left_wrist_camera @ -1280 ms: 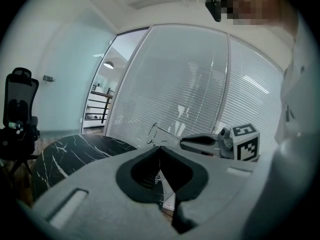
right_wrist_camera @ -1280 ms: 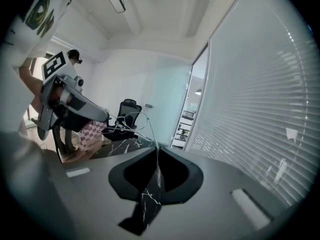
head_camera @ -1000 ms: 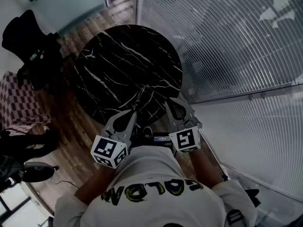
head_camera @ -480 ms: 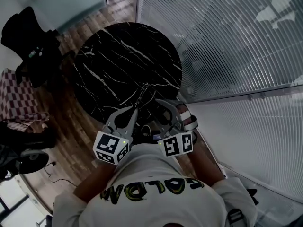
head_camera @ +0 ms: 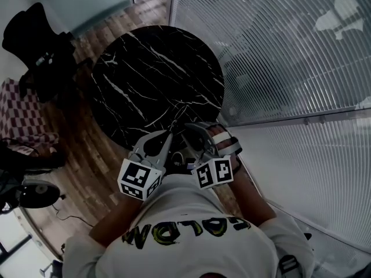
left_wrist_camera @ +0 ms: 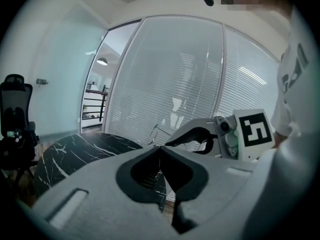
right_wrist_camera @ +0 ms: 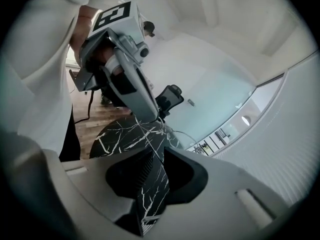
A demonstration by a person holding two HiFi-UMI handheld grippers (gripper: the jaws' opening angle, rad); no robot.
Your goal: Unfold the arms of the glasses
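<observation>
left gripper view: my left gripper (left_wrist_camera: pixel 160 147) is pinched shut on the wire glasses (left_wrist_camera: pixel 161 133); my right gripper (right_wrist_camera: pixel 159 150) has just been closing, its jaws narrowly apart around what looks like one arm.

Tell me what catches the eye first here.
A round black marble table fills the head view's middle, beside white blinds. At its near edge the left gripper pinches thin wire glasses. The right gripper's jaws, just closing, stand apart, and only table shows between them.
</observation>
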